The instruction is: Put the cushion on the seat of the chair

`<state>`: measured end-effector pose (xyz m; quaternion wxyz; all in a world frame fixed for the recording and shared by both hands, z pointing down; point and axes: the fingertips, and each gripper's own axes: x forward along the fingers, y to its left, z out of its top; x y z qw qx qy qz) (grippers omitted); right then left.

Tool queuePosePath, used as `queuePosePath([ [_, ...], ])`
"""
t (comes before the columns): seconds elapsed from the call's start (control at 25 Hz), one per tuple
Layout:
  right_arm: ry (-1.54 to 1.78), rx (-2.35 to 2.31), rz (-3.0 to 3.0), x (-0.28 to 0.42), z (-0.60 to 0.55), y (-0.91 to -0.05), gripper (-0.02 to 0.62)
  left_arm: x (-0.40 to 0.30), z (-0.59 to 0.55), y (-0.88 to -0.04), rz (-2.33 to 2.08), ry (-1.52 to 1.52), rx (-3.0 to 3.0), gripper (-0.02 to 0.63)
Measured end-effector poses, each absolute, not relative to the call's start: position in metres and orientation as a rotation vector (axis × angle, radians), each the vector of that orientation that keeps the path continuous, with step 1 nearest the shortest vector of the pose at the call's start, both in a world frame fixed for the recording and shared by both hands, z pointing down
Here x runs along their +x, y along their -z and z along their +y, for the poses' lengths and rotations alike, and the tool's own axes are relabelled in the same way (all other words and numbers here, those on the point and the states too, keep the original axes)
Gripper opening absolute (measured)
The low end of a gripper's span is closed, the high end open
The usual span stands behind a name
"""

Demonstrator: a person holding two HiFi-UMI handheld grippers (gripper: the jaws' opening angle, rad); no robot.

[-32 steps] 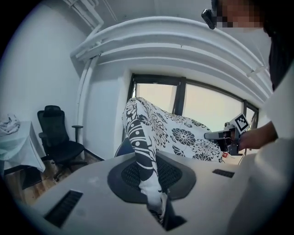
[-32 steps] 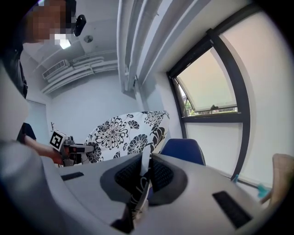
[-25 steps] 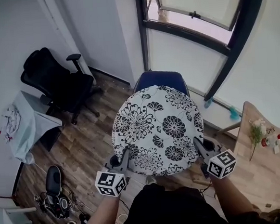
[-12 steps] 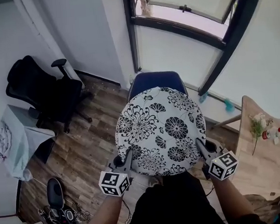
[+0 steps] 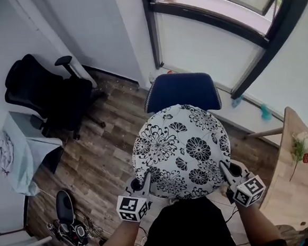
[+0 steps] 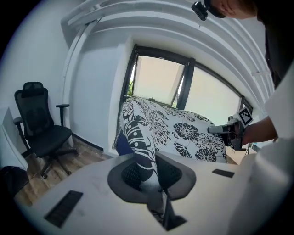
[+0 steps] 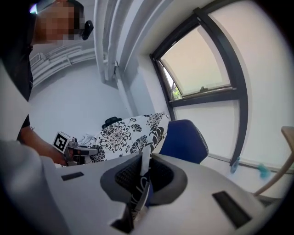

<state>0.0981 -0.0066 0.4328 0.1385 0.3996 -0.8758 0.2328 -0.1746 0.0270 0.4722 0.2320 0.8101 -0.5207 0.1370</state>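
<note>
A round white cushion (image 5: 181, 148) with black flowers hangs level between my two grippers, just in front of the blue chair (image 5: 183, 91). In the head view it covers the chair's seat; only the blue backrest shows beyond it. My left gripper (image 5: 145, 177) is shut on the cushion's near-left edge, my right gripper (image 5: 222, 166) shut on its near-right edge. The left gripper view shows the cushion (image 6: 161, 133) pinched between the jaws, with the right gripper (image 6: 229, 133) across it. The right gripper view shows the cushion's (image 7: 124, 133) thin edge in the jaws and the chair (image 7: 183, 140) beside it.
A black office chair (image 5: 46, 96) stands at the left by a draped grey table (image 5: 23, 151). Cables and a black device (image 5: 66, 219) lie on the wooden floor. A wooden table (image 5: 302, 182) with small items is at the right. A dark-framed window (image 5: 214, 9) is behind the blue chair.
Both grippers have sunk with the cushion and drawn it a little back from the backrest. More of the blue backrest shows now beyond the cushion's far edge.
</note>
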Motion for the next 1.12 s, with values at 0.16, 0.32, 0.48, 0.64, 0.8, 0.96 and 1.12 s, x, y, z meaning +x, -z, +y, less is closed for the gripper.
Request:
queuePosePath([
  [0.16,-0.716,1.150,-2.517,0.102,-0.027,-0.477,0.037,-0.173,0.010,-0.507,-1.415,-0.424,2.220,0.023],
  [0.32,-0.741,1.153,-2.518,0.102,-0.044,-0.512,0.037,-0.171,-0.002,-0.544,-1.389,-0.471,2.206,0.023],
  [0.48,-0.785,1.105,-2.487,0.110,-0.048,-0.555,0.037,-0.154,-0.016,-0.586,-1.362,-0.488,2.170,0.023],
  [0.64,-0.828,1.119,-2.454,0.122,-0.054,-0.601,0.037,-0.147,-0.027,-0.627,-1.348,-0.433,2.118,0.023],
  [0.8,-0.840,1.103,-2.459,0.117,-0.068,-0.634,0.037,-0.155,-0.041,-0.667,-1.340,-0.465,2.122,0.023],
  [0.96,-0.820,1.050,-2.447,0.109,-0.082,-0.660,0.037,-0.168,-0.050,-0.695,-1.367,-0.511,2.061,0.023],
  [1.12,-0.835,1.033,-2.434,0.105,-0.094,-0.672,0.037,-0.171,-0.057,-0.716,-1.374,-0.535,2.023,0.023],
])
